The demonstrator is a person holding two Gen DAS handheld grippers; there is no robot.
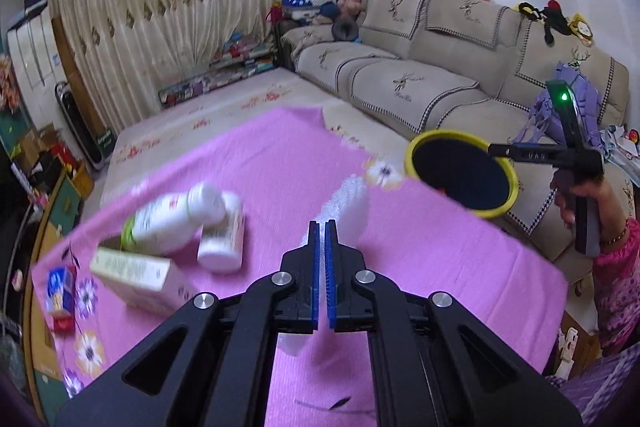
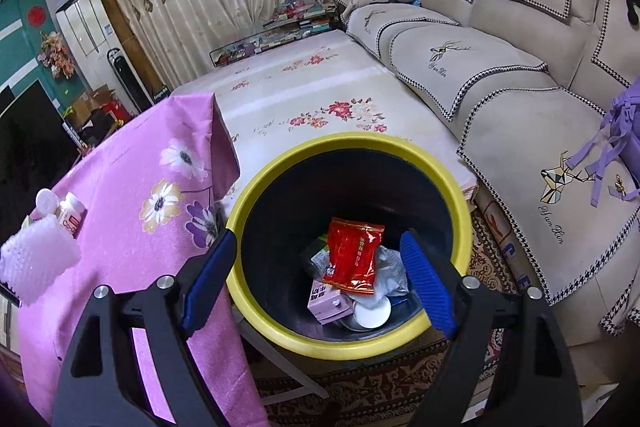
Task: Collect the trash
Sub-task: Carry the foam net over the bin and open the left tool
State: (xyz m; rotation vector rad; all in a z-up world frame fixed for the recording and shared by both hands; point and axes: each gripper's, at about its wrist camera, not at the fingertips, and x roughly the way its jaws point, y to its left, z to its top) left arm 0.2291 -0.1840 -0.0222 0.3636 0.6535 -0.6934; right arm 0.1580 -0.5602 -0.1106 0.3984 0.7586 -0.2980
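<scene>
My left gripper (image 1: 322, 227) is shut on a white bubble-wrap sheet (image 1: 348, 203) and holds it above the pink flowered tablecloth (image 1: 280, 155). The sheet also shows in the right wrist view (image 2: 36, 263). My right gripper (image 2: 316, 247) is open and empty, right above the yellow-rimmed dark bin (image 2: 456, 195), which also shows in the left wrist view (image 1: 500, 211). In the bin lie a red packet (image 2: 352, 255), a purple carton (image 2: 328, 303), a white lid and crumpled wrappers. White bottles (image 1: 188, 215), a pale box (image 1: 132, 271) and a blue packet (image 1: 60, 287) lie on the cloth.
A beige sofa (image 2: 500, 67) runs along the right, with a purple bag (image 1: 568, 107) on it. A flowered mat (image 2: 312, 87) lies beyond the cloth. Curtains, boxes and plush toys fill the back. A patterned rug (image 2: 380, 387) lies under the bin.
</scene>
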